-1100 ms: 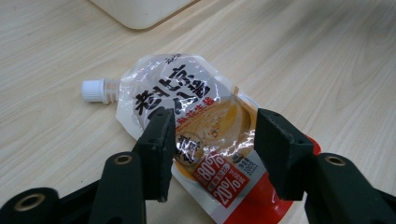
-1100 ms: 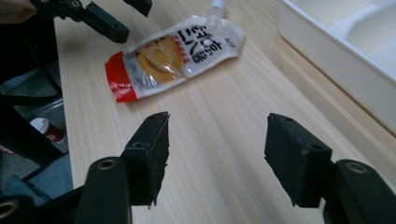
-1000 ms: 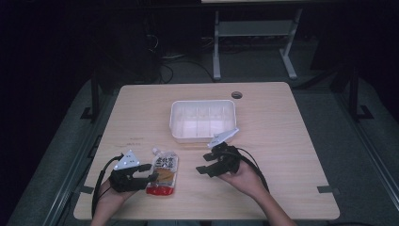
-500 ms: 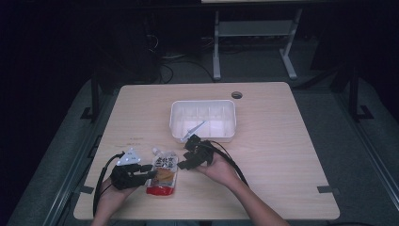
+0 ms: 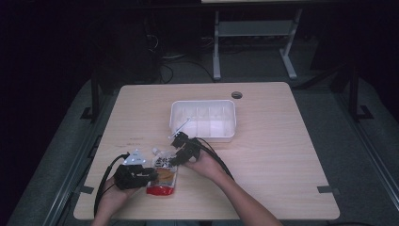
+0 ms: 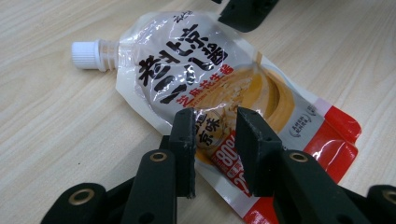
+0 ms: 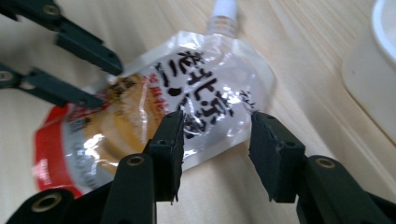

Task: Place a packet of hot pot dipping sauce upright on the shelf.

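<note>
Left gripper (image 6: 215,135) over the lower half of a glossy, crinkled sauce pouch (image 6: 205,88), black jaws just closing, straddling the film, no pinch visible. Flat on pale wood-grain table (image 5: 282,155), just beside the white plastic tray (image 5: 203,119). Long axis from red bottom edge to ribbed white screw cap (image 6: 86,55), cap toward the tray. Right gripper (image 7: 215,140) over the upper edge, jaws just narrowing, parted, unclenched.

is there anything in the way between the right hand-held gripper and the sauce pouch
Nothing visible. The right hand-held gripper has been closing, one jaw over the sauce pouch, the other on bare table beside it.
</note>
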A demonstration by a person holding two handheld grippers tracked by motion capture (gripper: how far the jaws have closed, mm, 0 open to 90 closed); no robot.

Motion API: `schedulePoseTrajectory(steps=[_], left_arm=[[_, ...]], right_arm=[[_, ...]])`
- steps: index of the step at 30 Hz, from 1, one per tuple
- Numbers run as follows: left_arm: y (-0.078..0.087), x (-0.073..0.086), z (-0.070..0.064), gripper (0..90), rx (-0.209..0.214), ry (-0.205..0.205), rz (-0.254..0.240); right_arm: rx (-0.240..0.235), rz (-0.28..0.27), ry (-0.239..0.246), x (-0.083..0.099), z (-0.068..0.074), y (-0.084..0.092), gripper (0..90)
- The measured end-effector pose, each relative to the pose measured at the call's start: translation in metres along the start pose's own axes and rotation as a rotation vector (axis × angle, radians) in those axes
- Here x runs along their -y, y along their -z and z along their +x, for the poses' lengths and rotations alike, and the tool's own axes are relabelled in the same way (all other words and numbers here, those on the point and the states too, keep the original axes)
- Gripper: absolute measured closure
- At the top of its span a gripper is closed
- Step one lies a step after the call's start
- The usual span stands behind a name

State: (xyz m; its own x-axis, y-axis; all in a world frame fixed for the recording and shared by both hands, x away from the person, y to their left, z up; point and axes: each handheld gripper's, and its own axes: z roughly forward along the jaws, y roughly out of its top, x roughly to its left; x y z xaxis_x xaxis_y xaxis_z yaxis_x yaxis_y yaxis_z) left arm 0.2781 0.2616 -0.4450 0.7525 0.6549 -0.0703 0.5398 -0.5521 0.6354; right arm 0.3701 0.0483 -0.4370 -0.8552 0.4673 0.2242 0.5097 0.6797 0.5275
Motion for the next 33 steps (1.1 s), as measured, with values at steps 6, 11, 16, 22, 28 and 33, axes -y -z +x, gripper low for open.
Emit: schedulePoseTrajectory(steps=[6, 11, 16, 22, 28, 33], left_arm=[[-0.002, 0.000, 0.000, 66.8, -0.004, -0.009, 0.010], [-0.002, 0.000, 0.000, 66.5, -0.006, -0.005, 0.011], [-0.003, 0.000, 0.000, 66.1, -0.004, -0.007, 0.010], [-0.004, -0.001, 0.000, 66.1, 0.000, -0.015, 0.016], [-0.005, 0.000, 0.002, 66.0, 0.000, -0.012, 0.016], [-0.006, -0.001, 0.002, 65.8, -0.002, -0.013, 0.012]], right_arm=[[0.015, 0.013, -0.034, -0.003, -0.007, -0.007, 51.3], [0.031, 0.024, -0.049, -0.006, -0.010, -0.013, 51.7], [0.045, 0.021, -0.049, -0.009, -0.008, -0.021, 54.9], [0.062, 0.030, -0.054, -0.011, -0.006, -0.022, 58.0], [0.078, 0.037, -0.054, -0.012, -0.003, -0.022, 63.3], [0.070, 0.042, -0.067, -0.013, -0.001, -0.023, 72.6]])
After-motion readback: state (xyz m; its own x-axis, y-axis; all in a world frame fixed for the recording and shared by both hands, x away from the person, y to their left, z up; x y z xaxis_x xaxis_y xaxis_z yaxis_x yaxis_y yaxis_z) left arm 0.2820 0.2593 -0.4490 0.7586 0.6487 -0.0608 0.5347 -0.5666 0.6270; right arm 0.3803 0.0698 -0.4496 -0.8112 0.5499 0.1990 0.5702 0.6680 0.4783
